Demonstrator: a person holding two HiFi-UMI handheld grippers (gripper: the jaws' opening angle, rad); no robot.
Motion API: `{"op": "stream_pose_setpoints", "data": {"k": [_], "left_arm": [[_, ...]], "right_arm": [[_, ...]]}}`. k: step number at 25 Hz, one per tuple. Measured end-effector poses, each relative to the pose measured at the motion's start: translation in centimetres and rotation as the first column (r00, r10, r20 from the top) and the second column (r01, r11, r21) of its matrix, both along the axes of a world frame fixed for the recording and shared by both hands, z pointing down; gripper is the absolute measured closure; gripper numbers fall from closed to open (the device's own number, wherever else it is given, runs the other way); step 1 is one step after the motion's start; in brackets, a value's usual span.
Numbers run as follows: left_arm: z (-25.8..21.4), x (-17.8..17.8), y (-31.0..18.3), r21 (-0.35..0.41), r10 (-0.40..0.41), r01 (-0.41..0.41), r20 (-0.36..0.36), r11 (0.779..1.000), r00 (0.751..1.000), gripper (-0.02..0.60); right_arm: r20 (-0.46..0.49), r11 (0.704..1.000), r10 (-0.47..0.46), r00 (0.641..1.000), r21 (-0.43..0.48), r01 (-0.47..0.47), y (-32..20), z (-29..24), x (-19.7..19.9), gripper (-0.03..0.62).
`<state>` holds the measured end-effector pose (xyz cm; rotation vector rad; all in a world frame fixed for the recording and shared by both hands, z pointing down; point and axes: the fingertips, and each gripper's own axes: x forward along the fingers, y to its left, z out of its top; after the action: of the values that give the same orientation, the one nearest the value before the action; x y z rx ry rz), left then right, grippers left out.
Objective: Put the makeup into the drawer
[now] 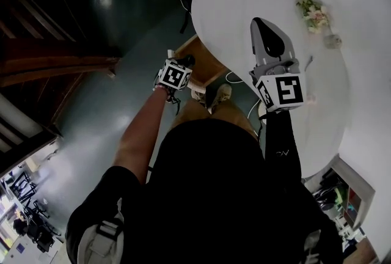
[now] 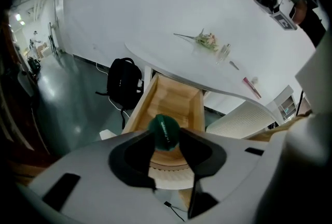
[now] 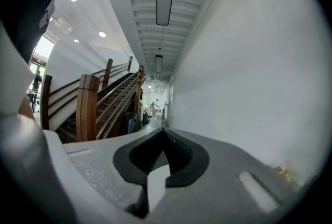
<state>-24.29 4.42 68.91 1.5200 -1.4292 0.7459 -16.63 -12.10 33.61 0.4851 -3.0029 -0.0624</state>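
Observation:
In the left gripper view a dark green round-topped makeup item (image 2: 165,132) sits in the gap at the tips of my left gripper (image 2: 166,140). The jaws stand parted and I see no pad pressing on it. Directly beneath it lies the open wooden drawer (image 2: 174,98), pulled out from under the white table (image 2: 171,70). The head view has my left gripper (image 1: 185,63) pointing down at the drawer (image 1: 204,67). My right gripper (image 1: 261,24) is held level above the table (image 1: 232,0). Its jaws (image 3: 163,134) are shut with nothing between them.
A flower sprig (image 2: 206,40), a small clear bottle (image 2: 224,52) and a pink stick (image 2: 252,87) lie on the table. A black backpack (image 2: 124,83) stands on the floor left of the drawer. A white slatted piece (image 2: 244,116) is to its right. Wooden stairs (image 3: 98,103) rise behind.

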Motion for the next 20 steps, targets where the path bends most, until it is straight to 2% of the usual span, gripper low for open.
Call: {"op": "stream_pose_setpoints", "data": {"k": [1, 10, 13, 17, 20], "left_arm": [[-0.1, 0.1, -0.2, 0.004, 0.006, -0.006, -0.005, 1.000, 1.000, 0.405], [1.0, 1.2, 0.9, -0.043, 0.007, -0.007, -0.013, 0.999, 1.000, 0.406], [0.6, 1.1, 0.5, -0.032, 0.002, -0.002, -0.011, 0.999, 1.000, 0.407], [-2.7, 0.3, -1.9, 0.047, 0.005, -0.007, 0.036, 0.999, 0.999, 0.407], [-7.4, -0.4, -5.3, 0.183, 0.006, -0.026, 0.109, 0.983, 0.994, 0.407]], "right_arm": [[0.000, 1.000, 0.002, 1.000, -0.003, -0.002, 0.0, 0.1, 0.1, 0.592], [0.006, 1.000, 0.000, 1.000, -0.009, 0.000, -0.3, 0.2, 0.9, 0.592], [0.011, 1.000, 0.006, 1.000, -0.009, -0.006, -0.7, 0.1, 1.2, 0.592], [0.022, 1.000, 0.010, 1.000, -0.020, -0.010, -1.3, 0.1, 1.8, 0.592], [0.034, 0.999, 0.018, 0.999, -0.027, -0.017, -1.8, 0.2, 2.3, 0.592]]}}
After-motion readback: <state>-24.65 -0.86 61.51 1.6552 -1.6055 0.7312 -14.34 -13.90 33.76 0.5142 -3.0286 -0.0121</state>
